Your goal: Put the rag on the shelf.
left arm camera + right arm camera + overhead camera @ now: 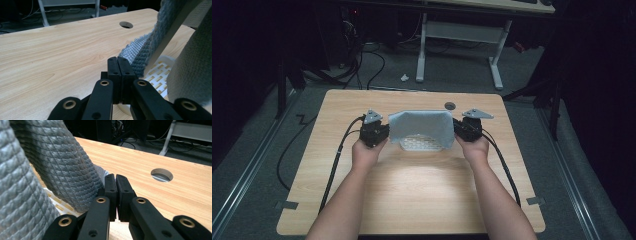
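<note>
I hold the grey cloth point(422, 125) by its side edges, left gripper point(379, 131) at 9 o'clock and right gripper point(463, 129) at 3 o'clock, both clamped on fabric, to keep it spread over the white slotted tray point(421, 145) at table point(412, 200) centre.

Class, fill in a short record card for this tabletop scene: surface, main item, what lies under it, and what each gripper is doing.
Surface: light wooden table with a round hole near its far edge.
Main item: grey textured cloth, lifted and stretched between the two grippers.
Beneath it: white slotted tray, partly covered by the cloth.
Left gripper: fingers closed, pinching the cloth's left edge.
Right gripper: fingers closed at the cloth's right edge.
Hands: one behind each gripper, forearms entering from the near side.
</note>
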